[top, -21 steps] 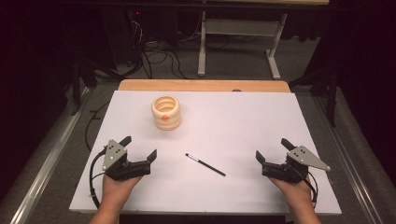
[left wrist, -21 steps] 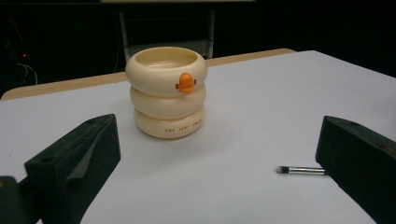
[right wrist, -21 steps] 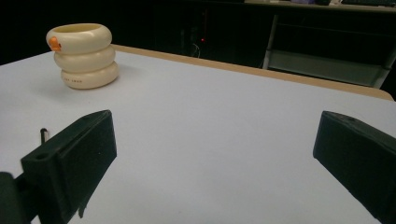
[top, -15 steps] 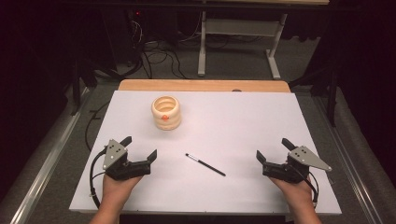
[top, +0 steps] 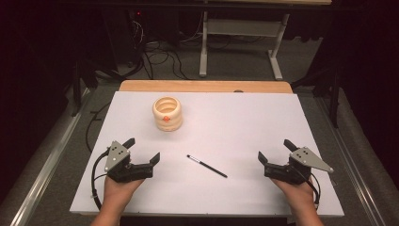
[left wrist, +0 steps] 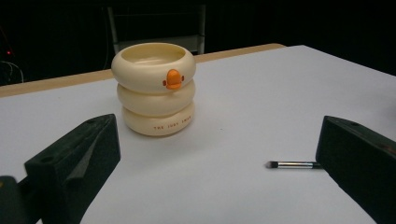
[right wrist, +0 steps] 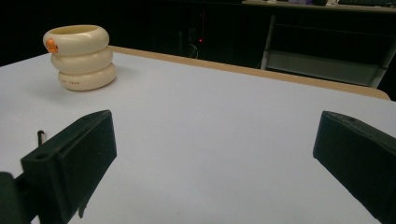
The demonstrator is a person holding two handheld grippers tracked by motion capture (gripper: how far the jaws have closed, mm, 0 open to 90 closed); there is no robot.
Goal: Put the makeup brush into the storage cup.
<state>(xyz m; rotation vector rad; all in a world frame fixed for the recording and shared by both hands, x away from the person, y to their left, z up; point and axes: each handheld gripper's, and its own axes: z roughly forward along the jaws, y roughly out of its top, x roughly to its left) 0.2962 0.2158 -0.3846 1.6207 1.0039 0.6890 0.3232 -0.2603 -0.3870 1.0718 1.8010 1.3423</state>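
Observation:
A cream cup (top: 167,114) shaped like three stacked rings, with an orange duck beak on its front, stands upright on the white table (top: 244,117) left of centre. A thin black brush (top: 207,166) lies flat near the middle front. My left gripper (top: 142,149) rests at the front left, open and empty, with the cup (left wrist: 154,88) ahead and the brush (left wrist: 292,164) by its right jaw. At the front right my right gripper (top: 274,150) is open and empty; the cup (right wrist: 81,56) stands far to its left, and the brush's end (right wrist: 40,135) peeks past its left jaw.
A wooden strip (top: 207,86) runs along the table's far edge. Beyond it stand a metal frame (top: 240,42) and cables (top: 155,56) on a dark floor. A rail (top: 47,165) runs along the left side. Each gripper trails a black cable (top: 96,181).

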